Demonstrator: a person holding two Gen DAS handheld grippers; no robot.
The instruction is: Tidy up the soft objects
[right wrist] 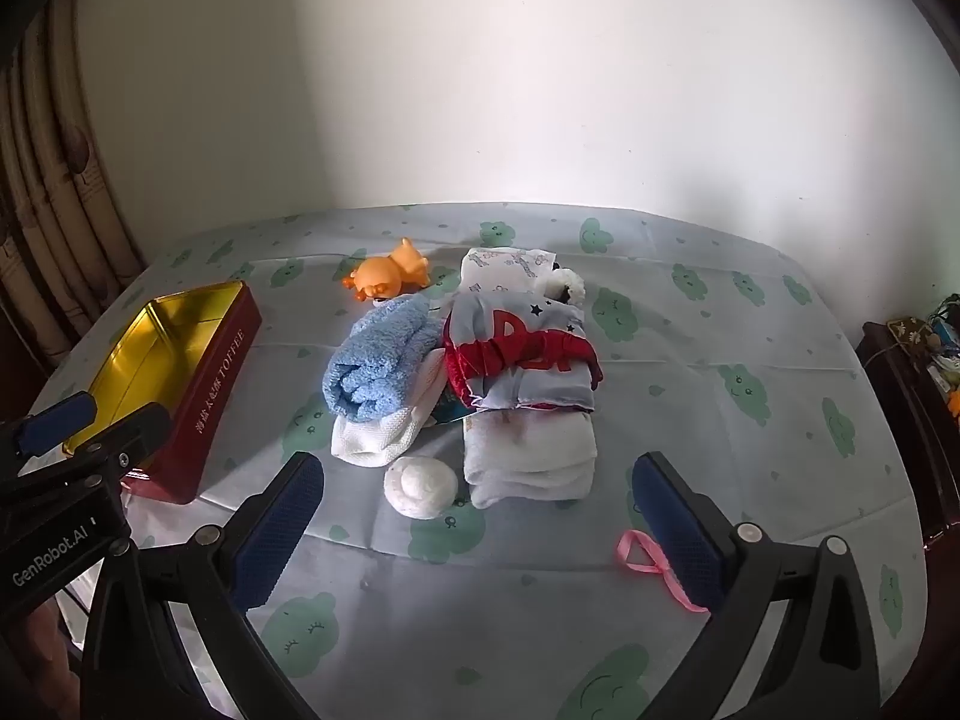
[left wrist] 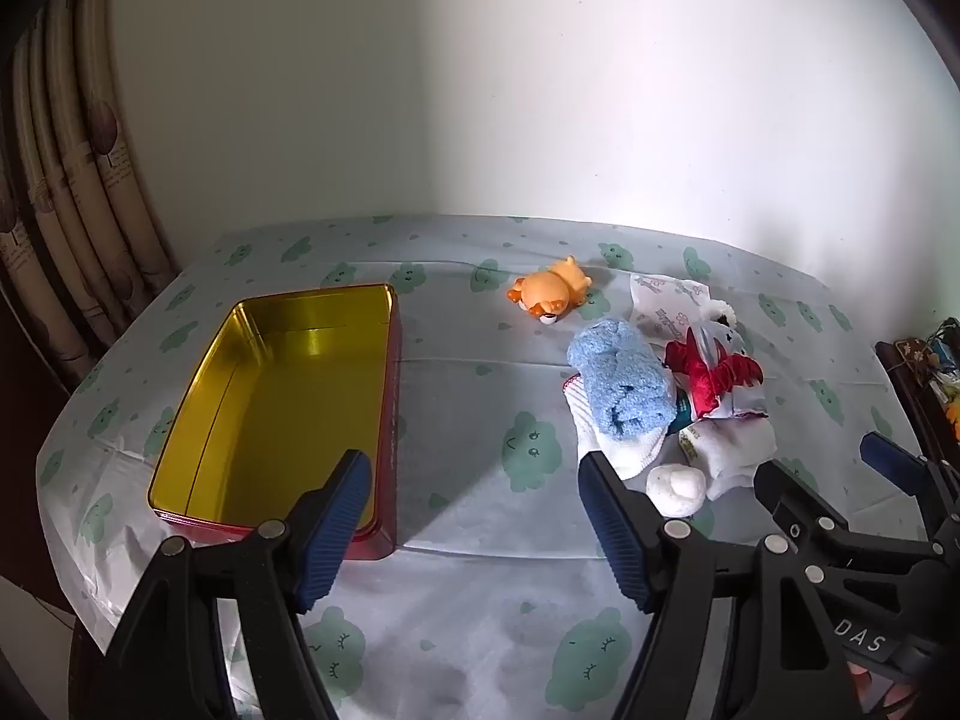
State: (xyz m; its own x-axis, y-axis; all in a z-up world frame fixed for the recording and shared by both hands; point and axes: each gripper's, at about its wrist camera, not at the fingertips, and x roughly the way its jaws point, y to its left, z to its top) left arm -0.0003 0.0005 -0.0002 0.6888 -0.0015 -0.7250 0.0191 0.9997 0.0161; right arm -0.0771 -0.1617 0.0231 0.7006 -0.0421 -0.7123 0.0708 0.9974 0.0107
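Nothing appears to have been put away yet. The red toffee tin [left wrist: 282, 402], lidless and gold-lined, is seen empty on the left of the table [left wrist: 480, 600], which is covered by a pale cloth printed with green clouds.

All the soft things are gathered right of the tin, well apart from it. A rolled blue fluffy towel [right wrist: 375, 369] rests on a white knitted piece [right wrist: 375, 438]. Just beside it, to the right, a grey cloth with red lettering [right wrist: 522, 354] is stacked on folded white fabric [right wrist: 531, 456], with a printed white cloth [right wrist: 507, 267] at the far end of the pile. A small white ball-like item [right wrist: 420, 486] lies at the near edge of the group, and an orange toy animal [right wrist: 390, 276] is set on the far side, between tin and pile. A pink ribbon [right wrist: 645, 558] lies on the cloth near the right jaw of the right gripper.

The left gripper [left wrist: 474, 516] is held above the near end of the tin with its jaws wide and nothing between them. The right gripper [right wrist: 480, 522] hovers in front of the pile, jaws likewise wide and empty.

The whole job is judged to remain: each soft item has still to be lifted and placed, presumably into the tin.
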